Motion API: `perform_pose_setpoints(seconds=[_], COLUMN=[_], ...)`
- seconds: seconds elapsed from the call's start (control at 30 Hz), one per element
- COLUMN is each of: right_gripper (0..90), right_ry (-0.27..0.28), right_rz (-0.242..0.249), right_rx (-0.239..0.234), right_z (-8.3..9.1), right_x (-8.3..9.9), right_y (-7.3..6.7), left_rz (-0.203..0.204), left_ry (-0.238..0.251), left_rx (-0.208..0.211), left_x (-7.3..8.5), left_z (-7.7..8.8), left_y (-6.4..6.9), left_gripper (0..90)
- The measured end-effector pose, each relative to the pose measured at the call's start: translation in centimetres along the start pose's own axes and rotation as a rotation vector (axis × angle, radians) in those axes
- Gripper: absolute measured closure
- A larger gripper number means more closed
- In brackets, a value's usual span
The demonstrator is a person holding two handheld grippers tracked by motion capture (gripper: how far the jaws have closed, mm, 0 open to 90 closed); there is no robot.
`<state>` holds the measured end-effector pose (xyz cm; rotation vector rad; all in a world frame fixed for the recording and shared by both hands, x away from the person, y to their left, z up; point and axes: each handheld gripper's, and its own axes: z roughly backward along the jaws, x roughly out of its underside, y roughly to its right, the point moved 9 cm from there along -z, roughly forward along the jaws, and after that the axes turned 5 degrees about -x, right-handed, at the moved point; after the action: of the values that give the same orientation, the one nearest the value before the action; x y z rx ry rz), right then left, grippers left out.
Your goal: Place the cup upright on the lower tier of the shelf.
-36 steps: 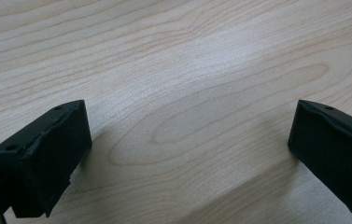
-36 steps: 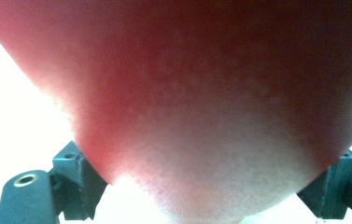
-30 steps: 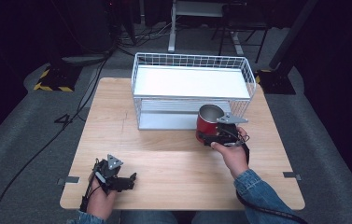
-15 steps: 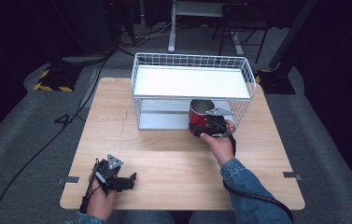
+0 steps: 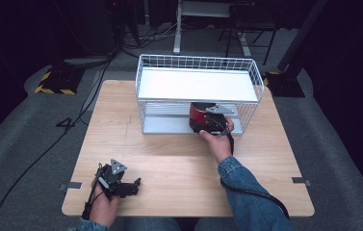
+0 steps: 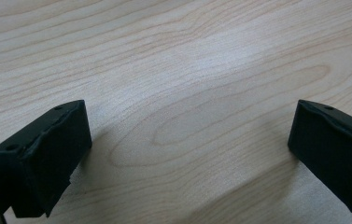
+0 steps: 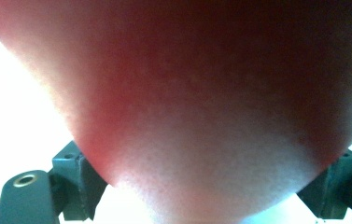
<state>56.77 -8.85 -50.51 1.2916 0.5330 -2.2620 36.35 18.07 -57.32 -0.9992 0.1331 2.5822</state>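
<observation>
A red can [image 5: 200, 115] sits in the lower level of the white wire shelf rack [image 5: 198, 67], under its top shelf. My right gripper [image 5: 211, 122] is shut on the can at the rack's front opening. In the right gripper view the can's red side [image 7: 187, 93] looms very close between the jaws. My left gripper [image 5: 132, 185] rests near the table's front left edge, open with nothing in it. The left gripper view shows its wide-apart fingers [image 6: 43, 158] over bare wood.
The wooden table [image 5: 169, 163] carries the rack at its far middle. Cables trail on the grey floor at the left, and a yellow-black striped block [image 5: 54, 79] lies beyond the table's far left corner.
My right gripper carried the red can from in front of the rack's right end leftward and into the lower level. The left gripper stayed put.
</observation>
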Motion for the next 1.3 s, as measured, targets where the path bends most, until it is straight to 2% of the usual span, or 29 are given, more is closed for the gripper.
perform_pose_setpoints(seconds=[0.03,0.13,0.23,0.4,0.83,0.87,1.07,1.13,1.17,1.27,1.3], right_gripper=[16.9,16.8,16.8,16.8,16.2,15.7,15.7,14.1,7.1,3.6,1.3], right_ry=[0.007,0.019,0.042,0.047,0.014,0.002,-0.010,-0.014,-0.016,-0.022,-0.001], right_rz=[-0.012,-0.027,-0.038,-0.021,0.001,0.014,0.028,0.024,0.042,0.015,0.053], right_rx=[0.017,0.019,0.040,0.049,0.023,0.000,-0.029,-0.028,-0.064,-0.072,-0.061], right_z=[-0.5,-0.9,-1.6,-2.0,-3.3,-3.3,-3.2,-3.2,-3.1,-2.8,-2.8], right_x=[0.1,0.1,0.0,-0.3,-0.1,-0.1,0.0,0.0,0.0,0.0,-0.3], right_y=[0.2,0.3,0.6,0.7,0.4,0.3,0.3,0.2,0.1,-0.1,0.3], left_rz=[0.000,-0.001,-0.002,-0.006,-0.006,-0.005,-0.005,-0.007,-0.007,-0.006,-0.008], left_ry=[-0.001,-0.002,0.000,0.000,0.000,0.000,0.000,-0.001,0.000,0.001,0.001], left_rx=[0.002,0.003,0.004,0.005,0.007,0.008,0.009,0.008,0.008,0.007,0.005], left_x=[0.0,0.0,-0.1,-0.2,-0.3,-0.3,-0.3,-0.3,-0.4,-0.4,-0.4], left_z=[0.0,0.0,-0.1,-0.2,-0.3,-0.3,-0.3,-0.3,-0.3,-0.4,-0.4], left_y=[0.0,0.0,0.0,0.0,0.1,0.1,0.1,0.1,0.1,0.1,0.1], left_gripper=[0.0,0.0,0.1,0.0,0.0,0.0,0.0,0.0,0.0,0.0,0.0])
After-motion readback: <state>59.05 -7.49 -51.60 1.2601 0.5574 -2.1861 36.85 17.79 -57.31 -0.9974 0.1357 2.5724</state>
